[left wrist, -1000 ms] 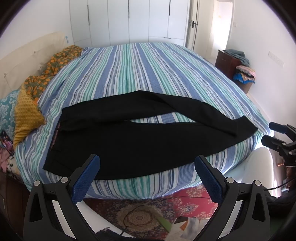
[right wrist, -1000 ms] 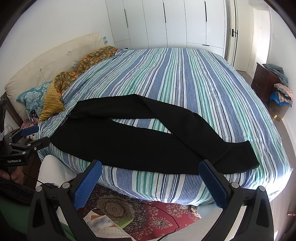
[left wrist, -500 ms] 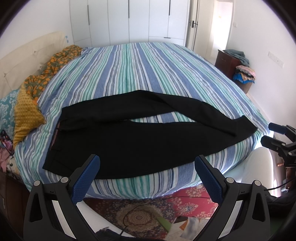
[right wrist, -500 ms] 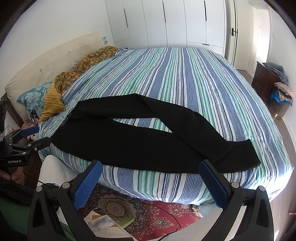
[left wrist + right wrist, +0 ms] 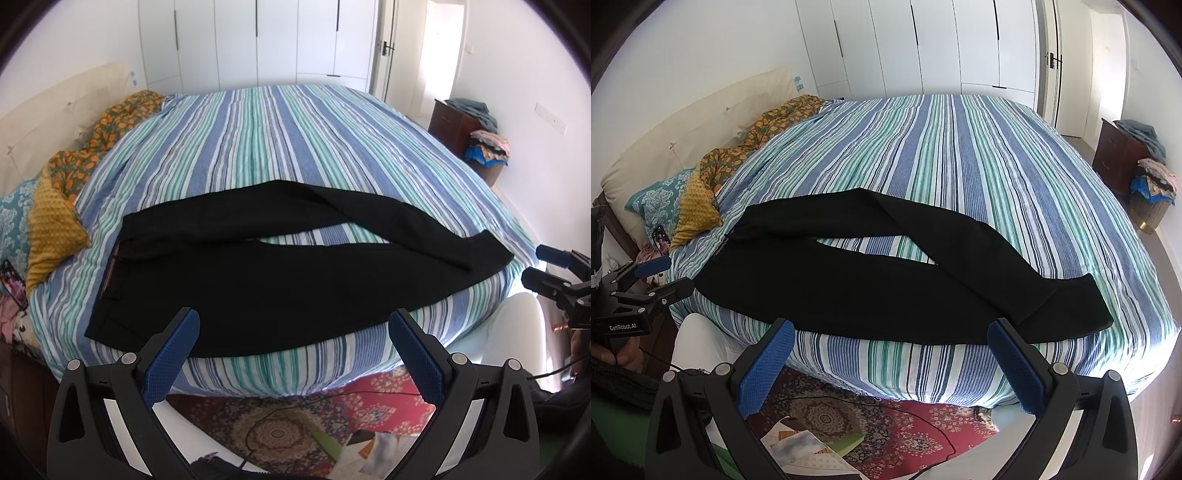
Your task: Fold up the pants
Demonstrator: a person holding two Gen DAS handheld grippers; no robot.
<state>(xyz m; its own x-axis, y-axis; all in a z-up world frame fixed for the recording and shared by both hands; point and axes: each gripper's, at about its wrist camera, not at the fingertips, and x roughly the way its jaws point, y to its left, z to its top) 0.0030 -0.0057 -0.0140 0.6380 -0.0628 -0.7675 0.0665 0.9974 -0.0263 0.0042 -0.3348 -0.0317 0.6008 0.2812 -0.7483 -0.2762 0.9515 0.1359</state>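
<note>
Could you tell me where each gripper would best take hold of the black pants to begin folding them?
Probably the far leg of the black pants, which bows away from the near one. The left gripper could pinch its far edge near the waistband; the right gripper its cuff. Both are open. Approach from above, then draw it towards the near bed edge.

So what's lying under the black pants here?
The black pants lie flat on the blue, green and white striped bedspread, which shows through the gap between the two legs. Whatever is beneath the dark fabric itself is hidden.
</note>
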